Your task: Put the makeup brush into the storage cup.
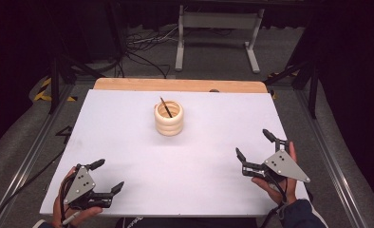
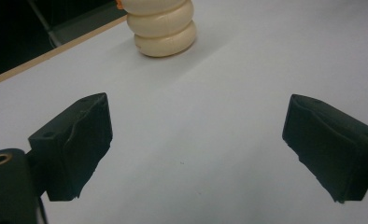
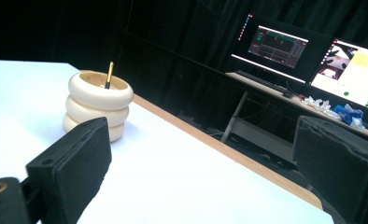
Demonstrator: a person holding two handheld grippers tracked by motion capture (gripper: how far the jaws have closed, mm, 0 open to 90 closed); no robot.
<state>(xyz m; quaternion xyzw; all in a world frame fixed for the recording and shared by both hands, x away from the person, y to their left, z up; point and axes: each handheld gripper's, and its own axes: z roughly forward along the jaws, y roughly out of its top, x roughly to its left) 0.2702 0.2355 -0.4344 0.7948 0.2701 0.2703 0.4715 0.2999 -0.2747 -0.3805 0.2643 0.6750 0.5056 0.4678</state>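
Our left gripper and right gripper rest released, fingers spread, near the bench edge; the pen stands in the ringed holder mid-bench. A careless reach could topple the holder.

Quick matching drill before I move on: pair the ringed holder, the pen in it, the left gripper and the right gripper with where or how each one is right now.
Things:
1. cream ringed holder
2. pen
3. left gripper
4. right gripper

States:
A. open, empty, at the near left edge of the white table top
B. leaning inside the holder
C. standing mid-table, toward the far side
D. open, empty, near the right edge

Pairs: 1-C, 2-B, 3-A, 4-D
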